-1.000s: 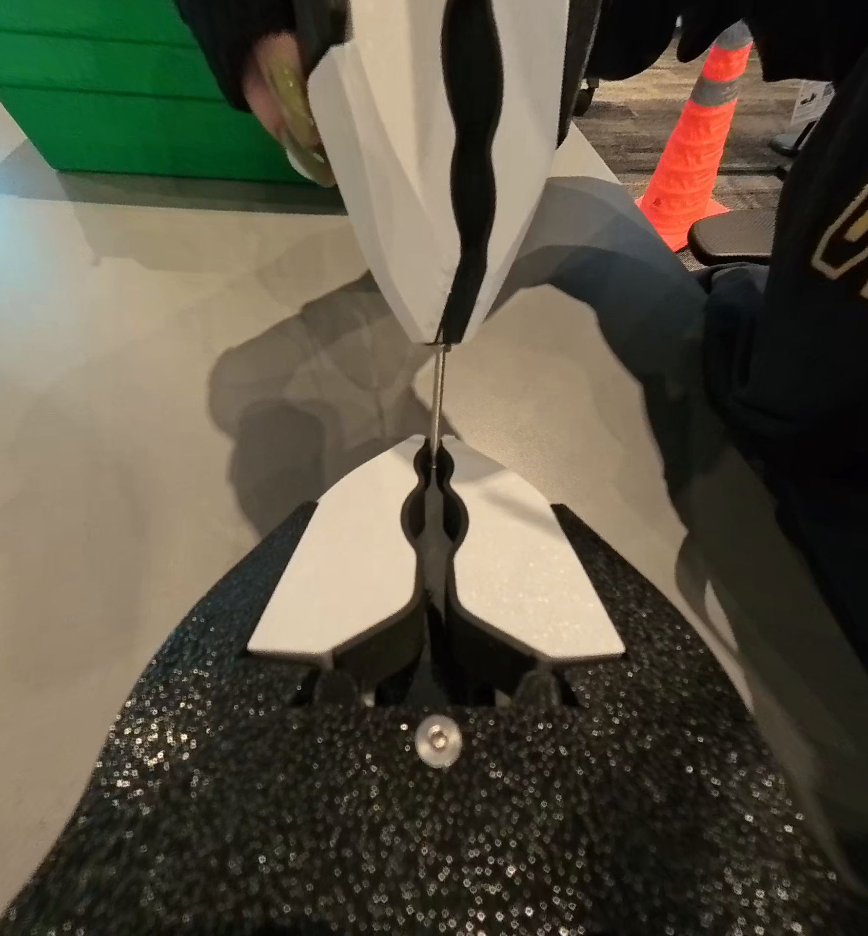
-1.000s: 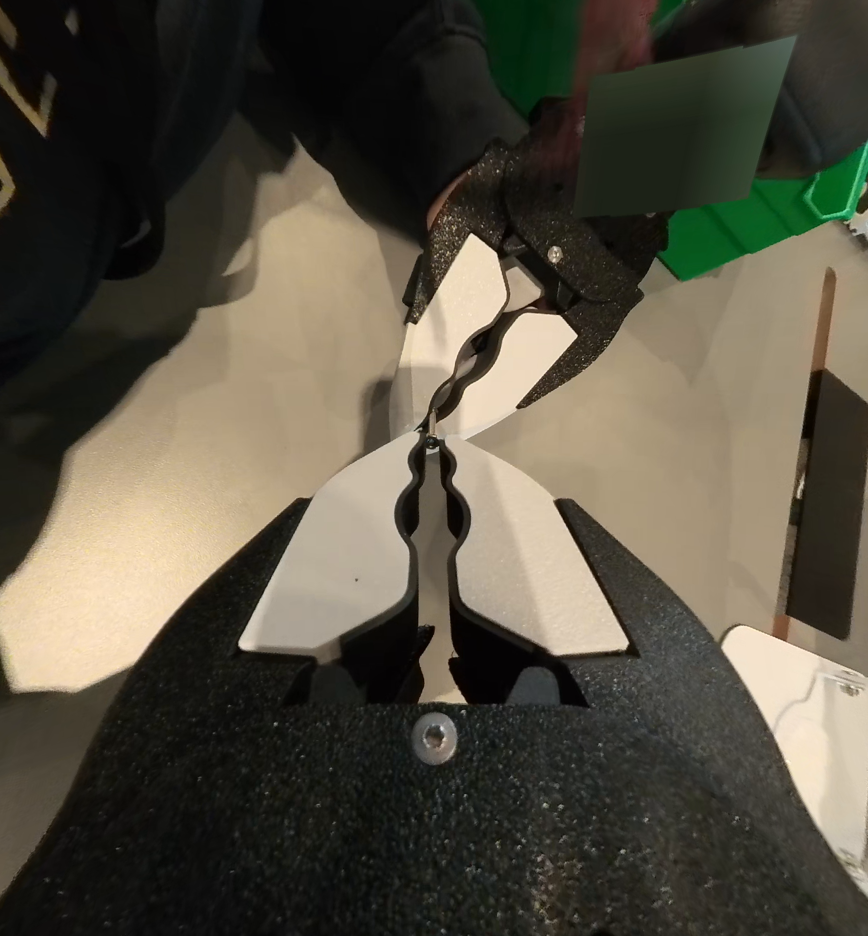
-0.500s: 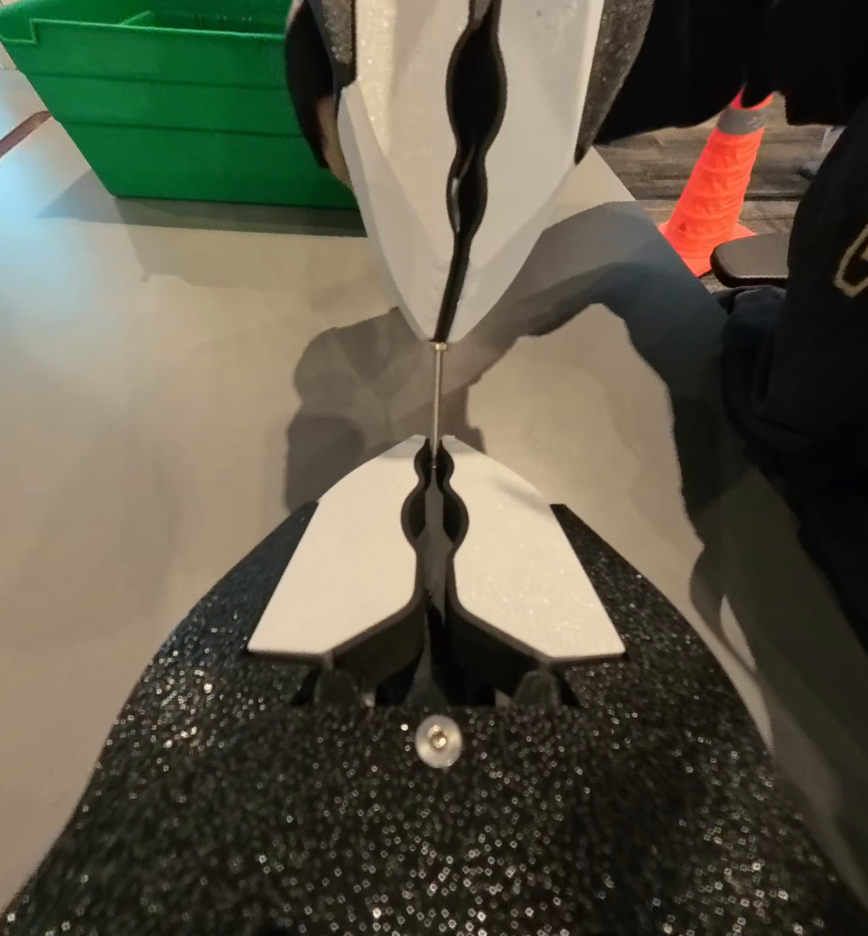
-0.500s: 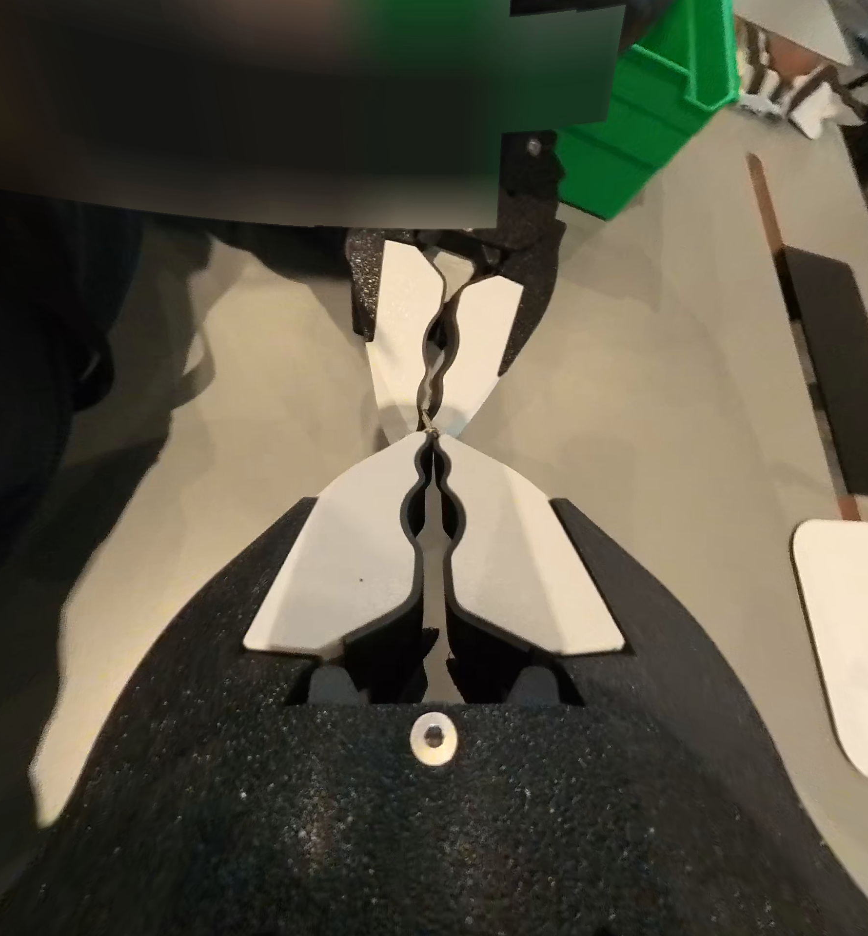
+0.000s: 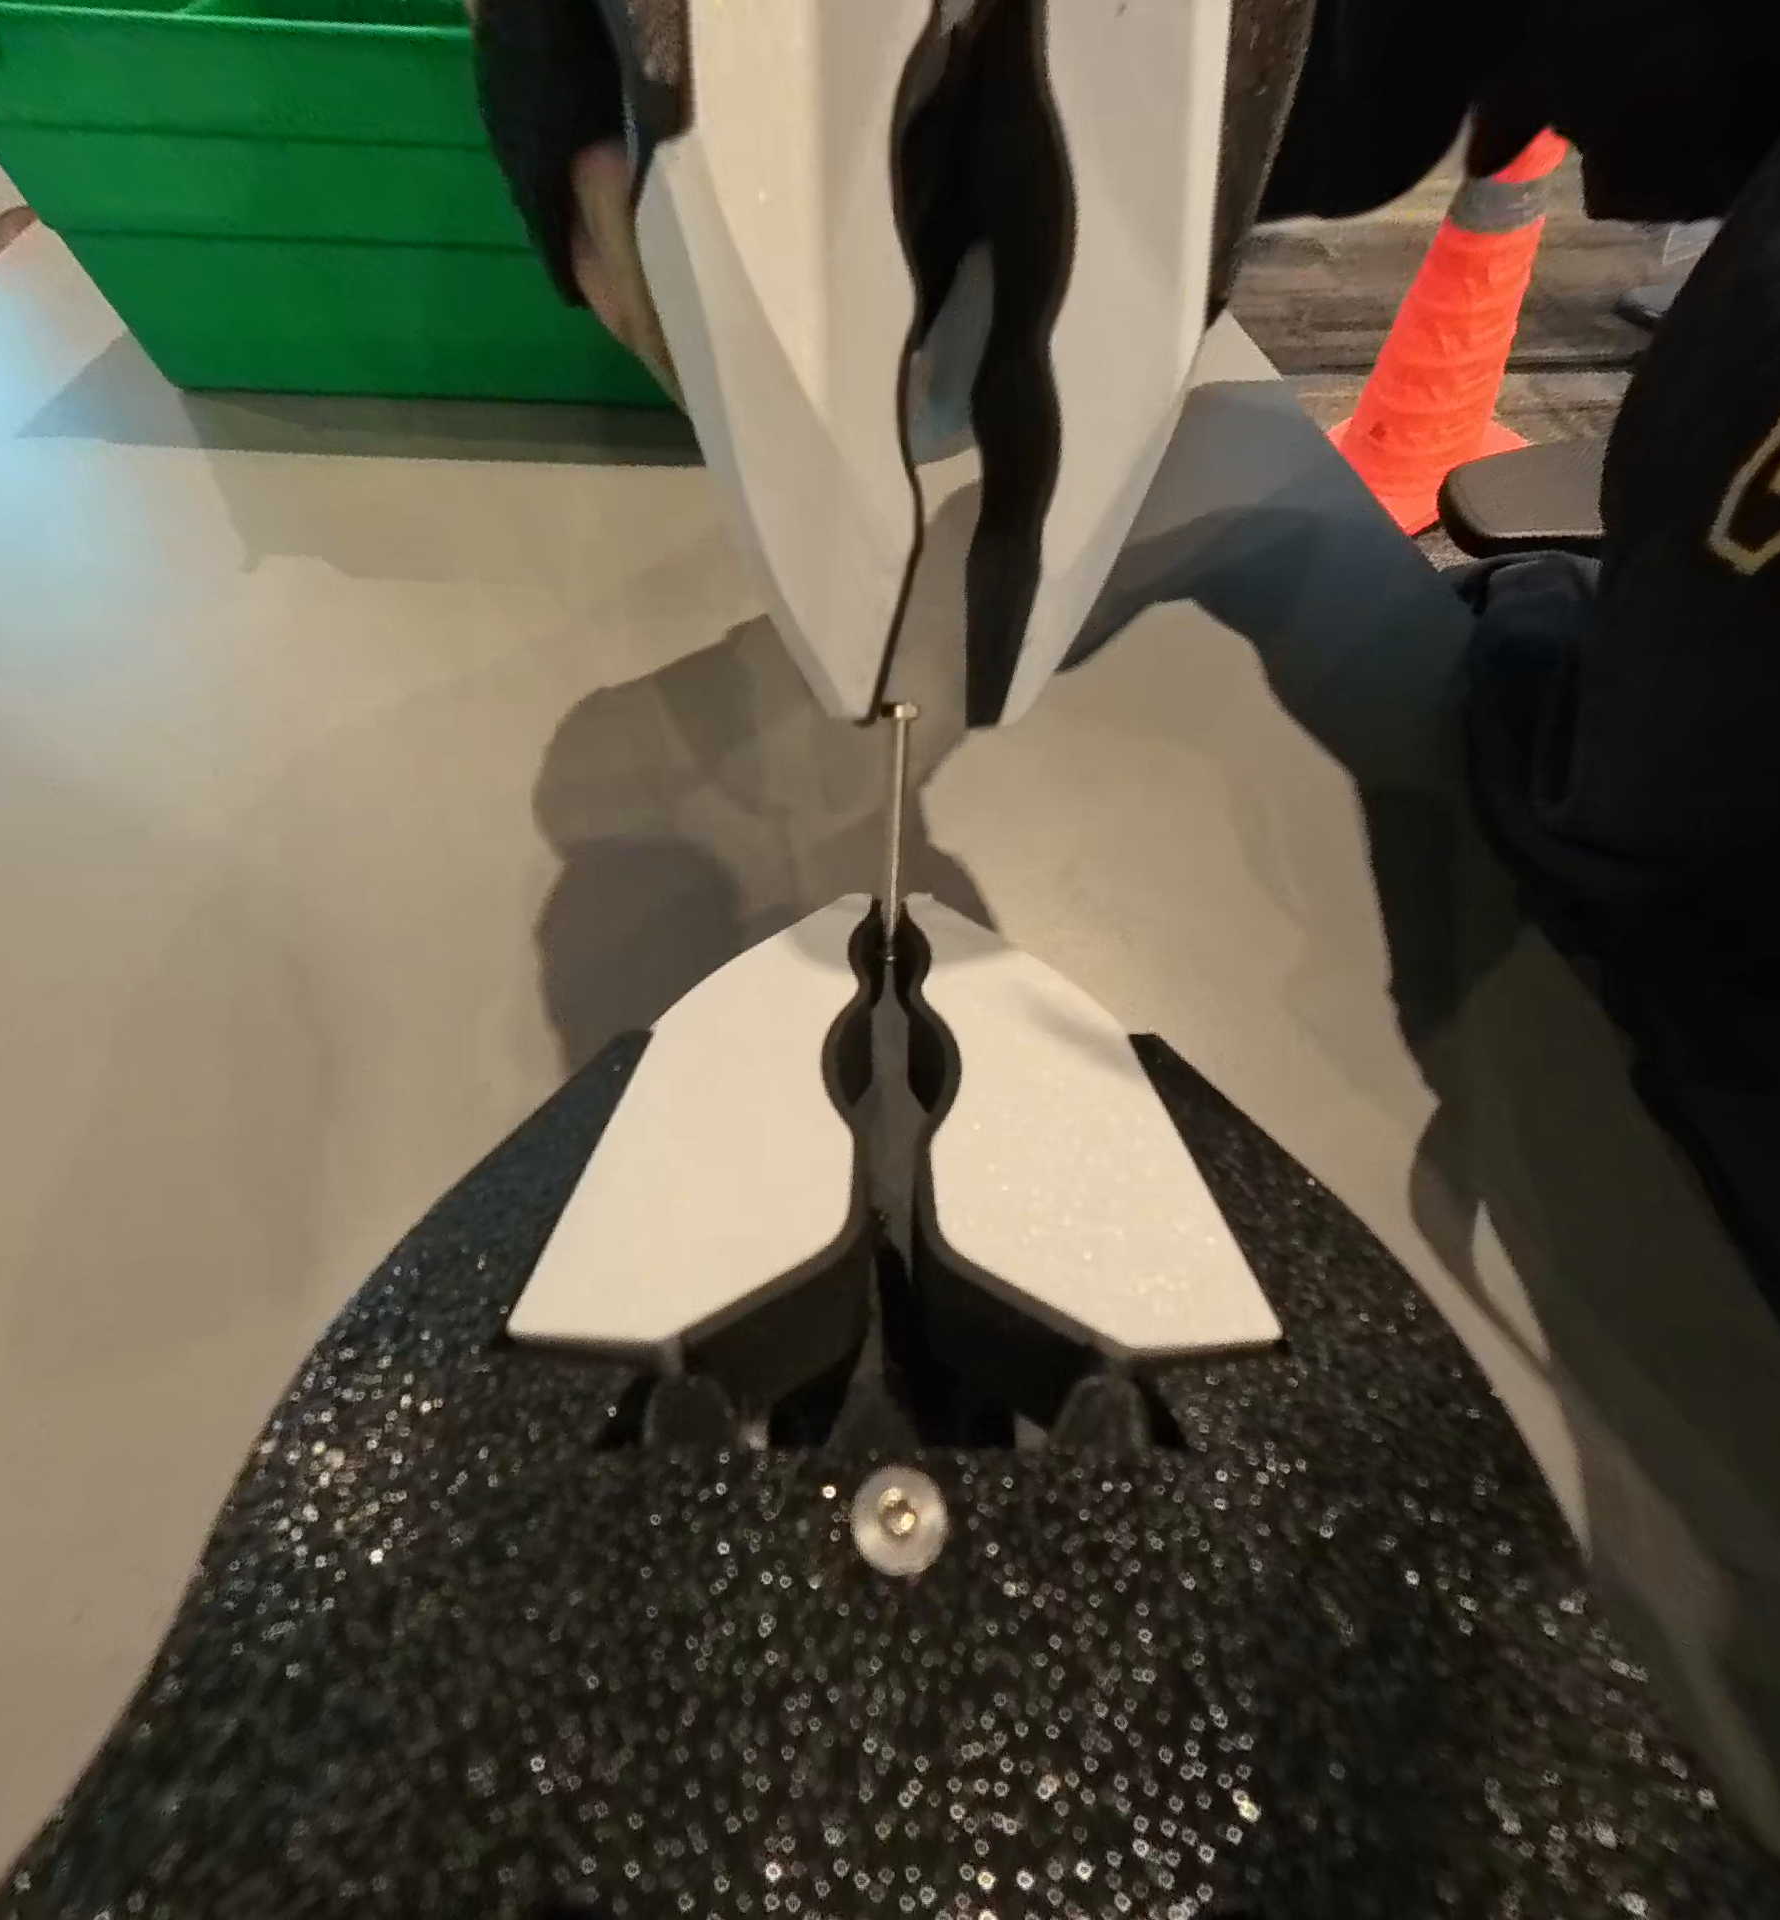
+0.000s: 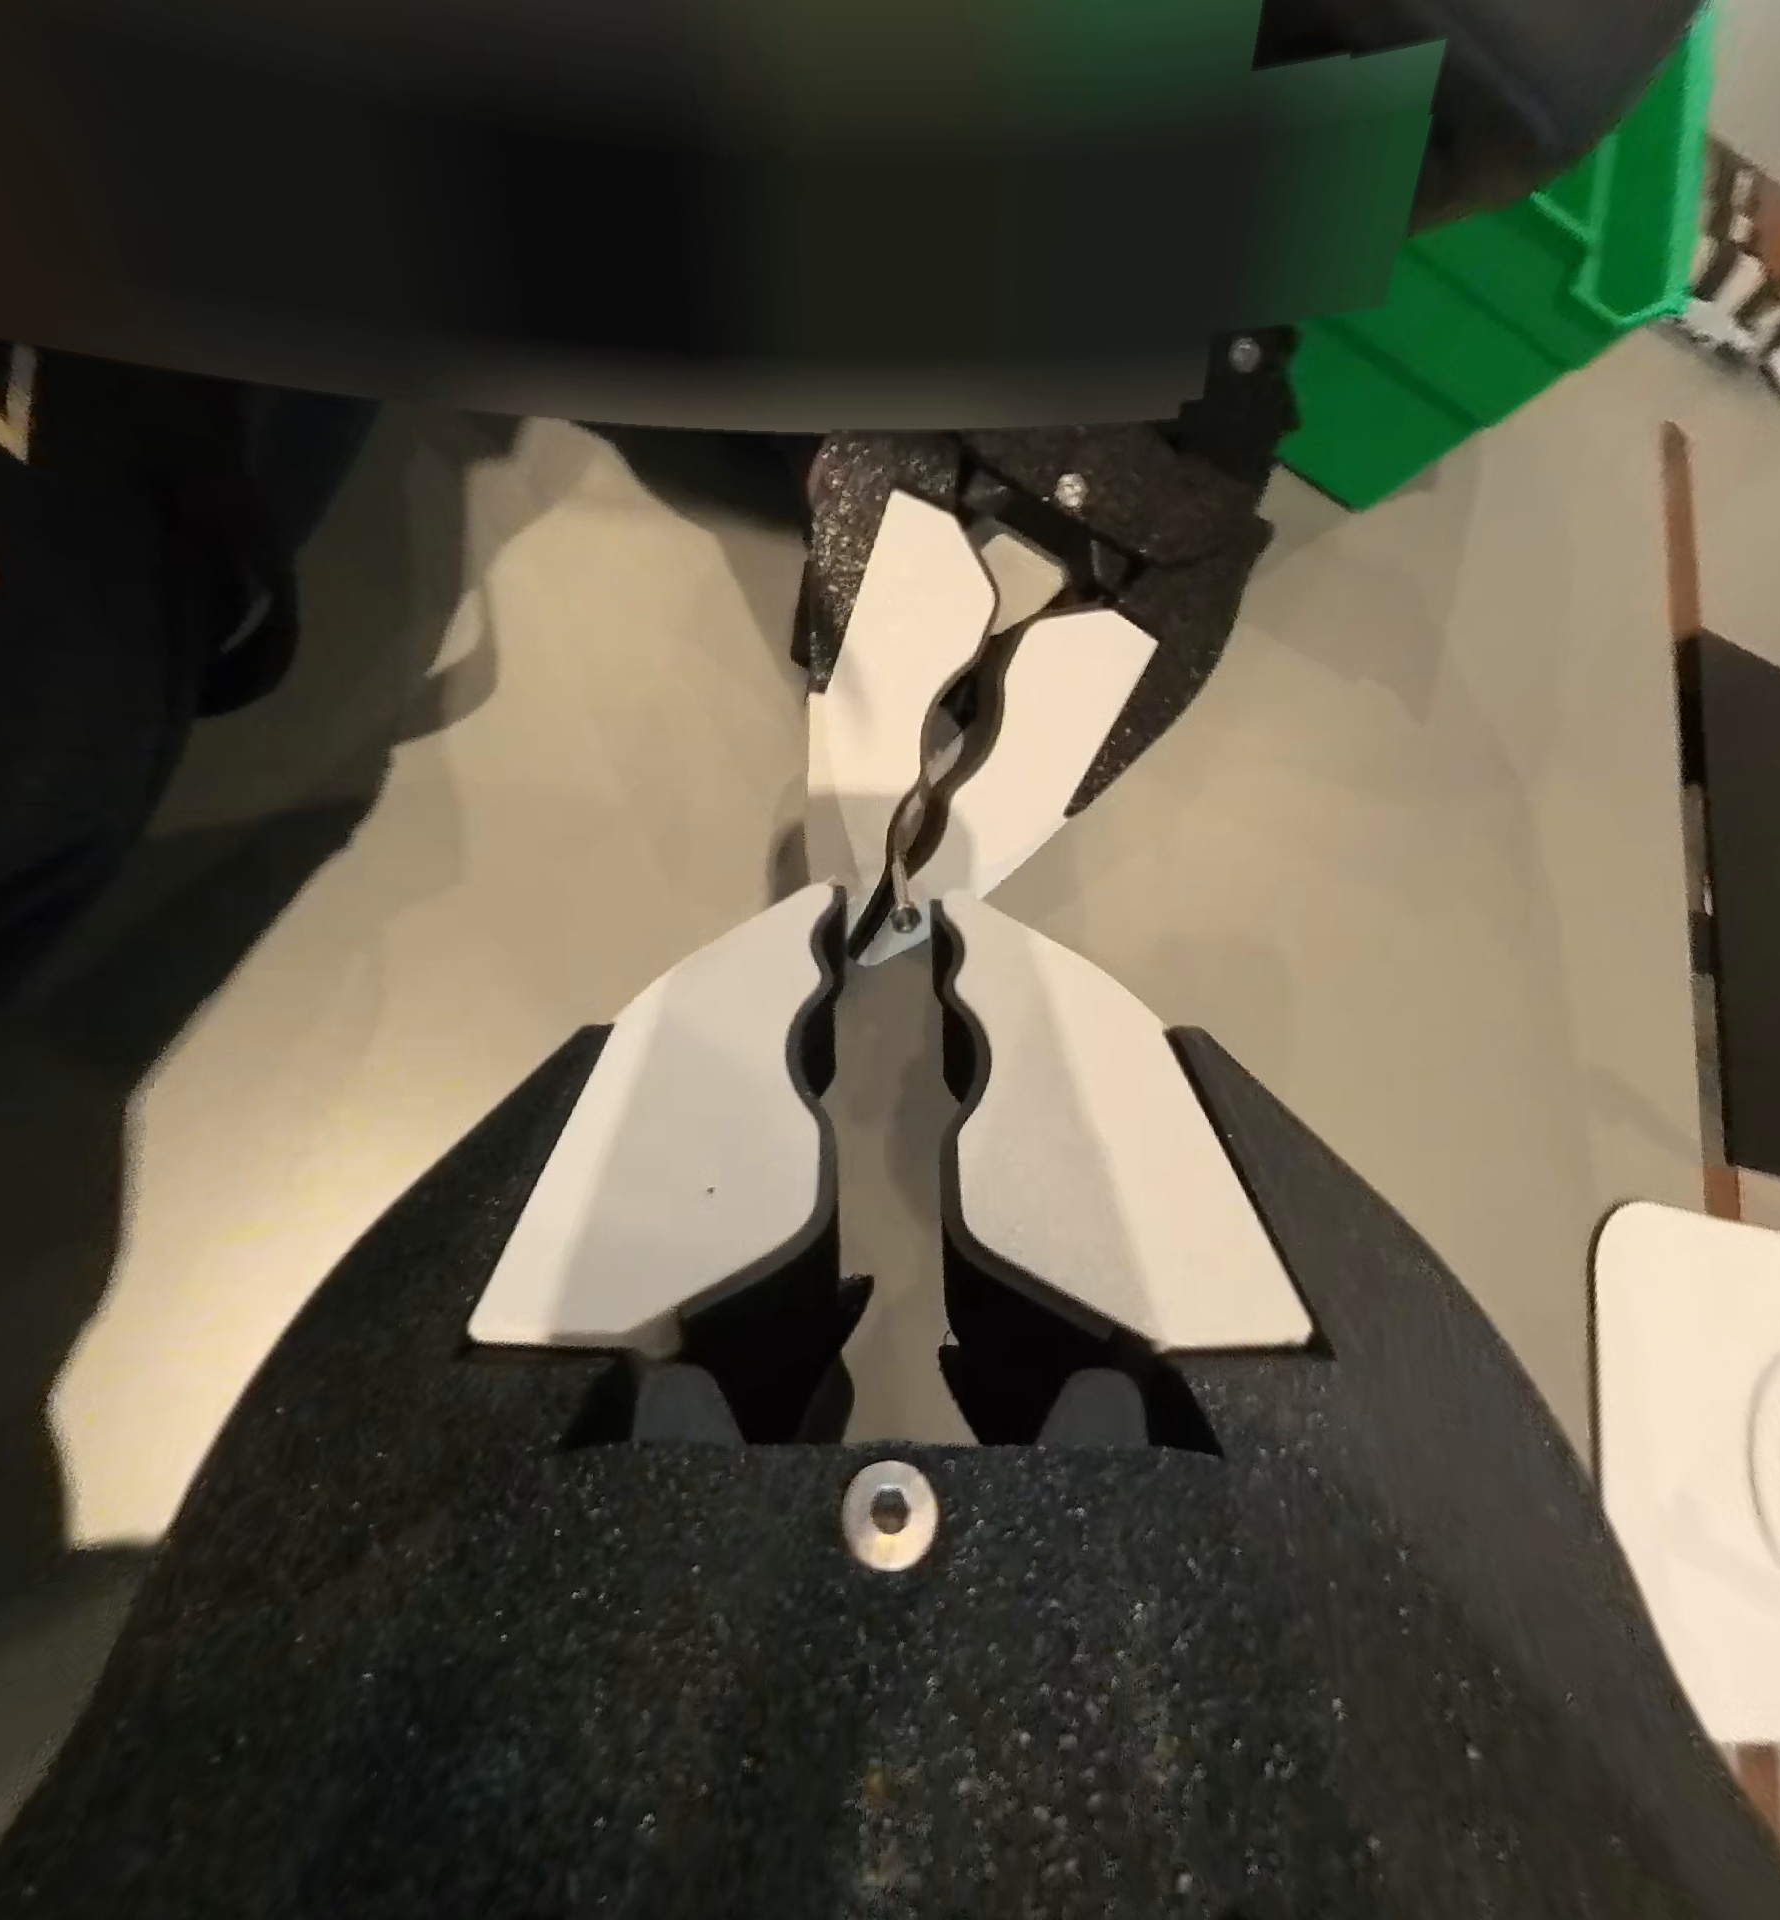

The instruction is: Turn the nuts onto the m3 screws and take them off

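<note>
The left gripper (image 5: 891,914) is clamped on the lower end of a thin silver screw (image 5: 897,810), which runs straight ahead above the grey bench (image 5: 242,727). At its far end sits a small nut (image 5: 900,712), just between the parted fingertips of the right gripper (image 6: 891,914), which stands open.

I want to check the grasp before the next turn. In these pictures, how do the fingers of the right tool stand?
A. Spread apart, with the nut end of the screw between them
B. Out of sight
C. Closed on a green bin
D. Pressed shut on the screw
A: in the right wrist view the fingers of the right tool stand apart with grey table showing between, while the left tool pinches the screw.
</note>
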A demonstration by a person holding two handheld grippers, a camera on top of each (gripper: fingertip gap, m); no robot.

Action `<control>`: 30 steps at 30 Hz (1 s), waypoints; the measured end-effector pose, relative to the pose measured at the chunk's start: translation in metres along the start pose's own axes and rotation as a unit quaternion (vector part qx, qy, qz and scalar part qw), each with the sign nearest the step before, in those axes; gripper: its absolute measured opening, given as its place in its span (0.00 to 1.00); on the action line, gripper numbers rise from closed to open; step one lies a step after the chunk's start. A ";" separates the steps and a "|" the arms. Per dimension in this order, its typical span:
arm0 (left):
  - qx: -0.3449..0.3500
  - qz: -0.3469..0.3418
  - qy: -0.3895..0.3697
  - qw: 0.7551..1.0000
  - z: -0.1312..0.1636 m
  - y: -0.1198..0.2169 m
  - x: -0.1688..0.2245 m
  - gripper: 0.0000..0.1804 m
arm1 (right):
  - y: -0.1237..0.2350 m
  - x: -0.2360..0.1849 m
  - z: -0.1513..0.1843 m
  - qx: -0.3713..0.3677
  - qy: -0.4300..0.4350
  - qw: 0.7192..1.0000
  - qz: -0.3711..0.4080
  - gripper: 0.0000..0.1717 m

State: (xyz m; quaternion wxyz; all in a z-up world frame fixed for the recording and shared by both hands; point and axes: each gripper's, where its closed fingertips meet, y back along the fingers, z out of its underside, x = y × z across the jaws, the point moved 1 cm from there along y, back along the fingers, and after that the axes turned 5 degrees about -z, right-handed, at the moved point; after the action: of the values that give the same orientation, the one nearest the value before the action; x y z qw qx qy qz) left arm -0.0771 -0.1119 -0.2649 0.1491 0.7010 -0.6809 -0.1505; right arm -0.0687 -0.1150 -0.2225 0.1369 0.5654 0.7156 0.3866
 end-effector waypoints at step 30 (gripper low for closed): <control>0.085 -0.106 0.037 0.990 -0.019 0.014 -0.024 0.00 | 0.016 0.037 -0.015 0.196 -0.244 0.923 0.224 0.26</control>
State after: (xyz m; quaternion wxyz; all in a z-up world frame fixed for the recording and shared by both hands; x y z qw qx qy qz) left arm -0.0825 -0.0879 -0.2414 0.0970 0.7844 -0.6073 -0.0809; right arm -0.0787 -0.0856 -0.1925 0.1036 0.8034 0.5763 0.1087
